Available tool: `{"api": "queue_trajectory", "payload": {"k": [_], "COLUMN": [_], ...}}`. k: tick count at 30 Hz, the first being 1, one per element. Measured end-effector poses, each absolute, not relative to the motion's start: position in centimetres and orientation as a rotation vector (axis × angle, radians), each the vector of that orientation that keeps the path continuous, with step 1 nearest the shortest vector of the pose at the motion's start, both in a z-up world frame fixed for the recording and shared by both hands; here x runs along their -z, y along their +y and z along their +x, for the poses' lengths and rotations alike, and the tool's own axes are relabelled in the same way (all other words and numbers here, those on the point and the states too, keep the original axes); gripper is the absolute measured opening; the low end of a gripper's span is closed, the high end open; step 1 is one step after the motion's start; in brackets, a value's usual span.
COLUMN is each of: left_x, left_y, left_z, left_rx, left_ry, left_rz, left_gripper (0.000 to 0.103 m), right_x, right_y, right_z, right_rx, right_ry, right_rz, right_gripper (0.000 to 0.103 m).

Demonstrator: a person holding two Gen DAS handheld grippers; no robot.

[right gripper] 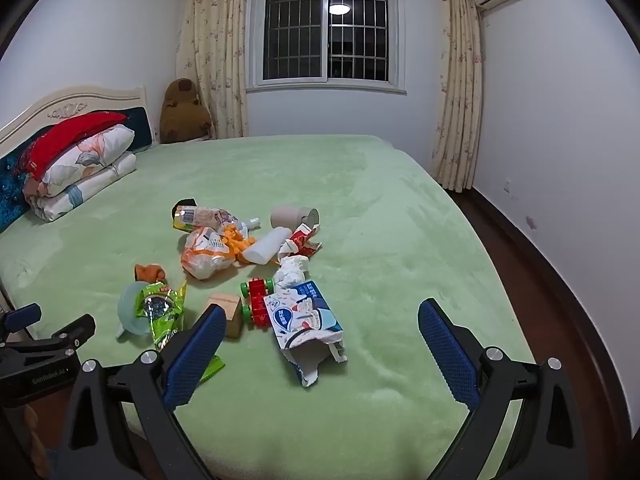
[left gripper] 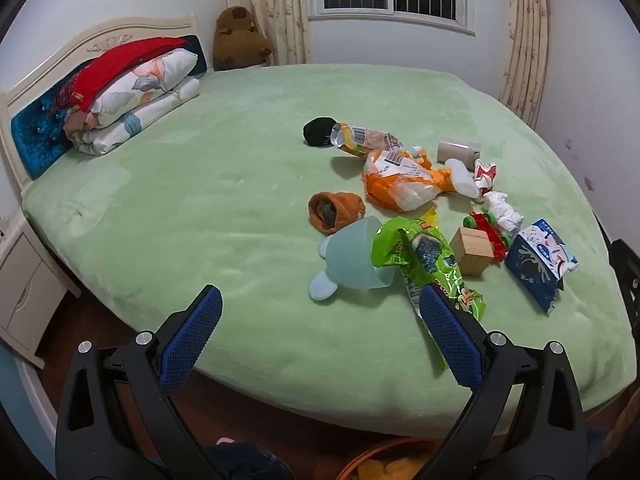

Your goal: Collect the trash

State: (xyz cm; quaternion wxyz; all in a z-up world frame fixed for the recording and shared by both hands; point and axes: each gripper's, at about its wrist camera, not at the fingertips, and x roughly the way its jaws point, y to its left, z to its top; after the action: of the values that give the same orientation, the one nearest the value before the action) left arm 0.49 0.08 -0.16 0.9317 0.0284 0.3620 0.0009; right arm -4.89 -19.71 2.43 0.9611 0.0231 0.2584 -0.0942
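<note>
I hold both grippers over the near edge of the bed (left gripper: 240,184), nothing collected yet. The left gripper (left gripper: 320,328) has its jaws spread wide and empty, tilted down toward the green snack wrapper (left gripper: 424,256), which lies nearest that edge and half draped over a pale blue cup (left gripper: 352,256) on its side; one blue pad overlaps the wrapper's tail in the left wrist view, though I cannot tell whether it touches. The right gripper (right gripper: 320,344) is likewise agape and empty, with the torn blue-and-white tissue pack (right gripper: 304,324) lying between its pads but unpressed.

The litter sits in one loose heap toward the bed's near right part, well apart from the folded bedding (left gripper: 132,96) at the headboard end: an orange plastic bag (left gripper: 400,184), a yellow snack packet (left gripper: 364,138), a crumpled white tissue (left gripper: 502,210) and a red-and-white scrap (left gripper: 485,174). Mixed in are things I judge no trash: a wooden block (left gripper: 472,250), a toy train (left gripper: 488,228), an orange sock (left gripper: 336,210). An orange bin rim (left gripper: 384,462) shows just below the left gripper, likely the drop point.
</note>
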Motion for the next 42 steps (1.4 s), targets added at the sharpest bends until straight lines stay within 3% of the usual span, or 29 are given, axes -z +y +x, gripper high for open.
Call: {"api": "queue_trajectory", "payload": {"k": [42], "left_x": [0.21], "left_y": [0.14], "left_z": [0.63], "left_rx": [0.003], "left_ry": [0.745], "left_rz": [0.047], "left_gripper": [0.096], "right_x": [-3.15], "right_y": [-20.02], "right_z": [-4.72], "right_rx": [0.189], "right_ry": [0.536], "right_rz": [0.035], "right_gripper": [0.096]}}
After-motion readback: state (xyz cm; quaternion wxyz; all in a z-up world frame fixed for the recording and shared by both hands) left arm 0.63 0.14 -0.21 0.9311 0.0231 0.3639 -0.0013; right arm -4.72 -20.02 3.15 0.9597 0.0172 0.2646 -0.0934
